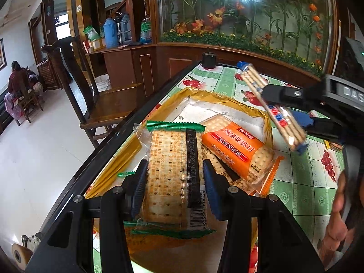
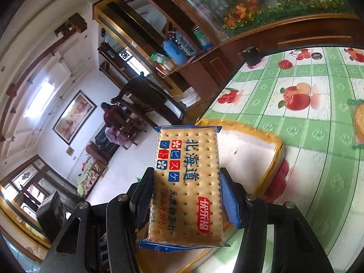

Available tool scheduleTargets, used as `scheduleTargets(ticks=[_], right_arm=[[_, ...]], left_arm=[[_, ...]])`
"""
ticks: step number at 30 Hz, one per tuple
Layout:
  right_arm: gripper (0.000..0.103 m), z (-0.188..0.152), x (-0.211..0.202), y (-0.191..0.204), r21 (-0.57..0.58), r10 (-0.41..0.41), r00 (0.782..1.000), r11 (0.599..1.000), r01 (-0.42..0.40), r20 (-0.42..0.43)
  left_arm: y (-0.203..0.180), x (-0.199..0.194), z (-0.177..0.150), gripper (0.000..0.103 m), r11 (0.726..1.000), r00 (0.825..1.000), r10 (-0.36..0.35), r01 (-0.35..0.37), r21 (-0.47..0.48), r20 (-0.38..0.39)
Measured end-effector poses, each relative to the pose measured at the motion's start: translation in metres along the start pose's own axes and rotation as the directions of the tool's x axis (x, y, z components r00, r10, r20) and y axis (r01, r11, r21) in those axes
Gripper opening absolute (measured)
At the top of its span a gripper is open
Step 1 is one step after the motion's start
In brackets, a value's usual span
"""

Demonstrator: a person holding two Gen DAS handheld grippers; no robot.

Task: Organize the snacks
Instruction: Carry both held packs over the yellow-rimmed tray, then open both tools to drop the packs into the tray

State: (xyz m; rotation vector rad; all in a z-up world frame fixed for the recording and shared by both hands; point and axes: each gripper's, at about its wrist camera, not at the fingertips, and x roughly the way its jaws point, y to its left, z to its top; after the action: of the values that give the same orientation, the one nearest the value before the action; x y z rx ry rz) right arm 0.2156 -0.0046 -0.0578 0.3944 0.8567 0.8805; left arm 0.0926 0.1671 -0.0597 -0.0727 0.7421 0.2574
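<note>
My left gripper (image 1: 174, 177) is shut on a green-trimmed cracker pack (image 1: 173, 170), held over the yellow-rimmed box (image 1: 227, 100) on the table. An orange cracker pack (image 1: 236, 147) lies in that box just right of the green one. My right gripper (image 2: 185, 188) is shut on a blue-trimmed cracker pack (image 2: 186, 182), held up in the air above the box (image 2: 268, 136). In the left wrist view the same blue pack (image 1: 270, 104) hangs tilted over the box's right side, clamped by the right gripper (image 1: 276, 105).
The table (image 2: 318, 86) has a green checked cloth with fruit prints. Another snack pack (image 2: 358, 120) lies at the right. A black cylinder (image 1: 209, 60) stands at the table's far corner. A wooden chair (image 1: 102, 104) stands left of the table. A person sits far away.
</note>
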Motion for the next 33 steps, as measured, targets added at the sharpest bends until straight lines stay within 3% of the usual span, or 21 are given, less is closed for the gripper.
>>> scheduleTargets(ticks=[12, 23, 28, 33], right_arm=[[0.056, 0.022, 0.043, -0.014, -0.033, -0.058, 0.997, 0.998, 0.056, -0.054], [0.057, 0.016, 0.071, -0.028, -0.014, -0.064, 0.993, 0.998, 0.063, -0.101], [0.061, 0.015, 0.072, -0.028, -0.003, -0.057, 0.993, 0.998, 0.057, -0.103], [0.076, 0.014, 0.059, -0.025, 0.0, -0.065, 0.995, 0.998, 0.065, -0.069]], left_arm=[[-0.011, 0.008, 0.007, 0.045, 1.0, 1.0, -0.015, 0.015, 0.009, -0.015], [-0.015, 0.011, 0.008, 0.045, 1.0, 1.0, -0.013, 0.013, 0.015, -0.018], [-0.014, 0.012, 0.009, 0.045, 1.0, 1.0, -0.016, 0.016, 0.01, -0.022], [-0.015, 0.013, 0.011, 0.046, 1.0, 0.999, -0.016, 0.016, 0.006, -0.033]])
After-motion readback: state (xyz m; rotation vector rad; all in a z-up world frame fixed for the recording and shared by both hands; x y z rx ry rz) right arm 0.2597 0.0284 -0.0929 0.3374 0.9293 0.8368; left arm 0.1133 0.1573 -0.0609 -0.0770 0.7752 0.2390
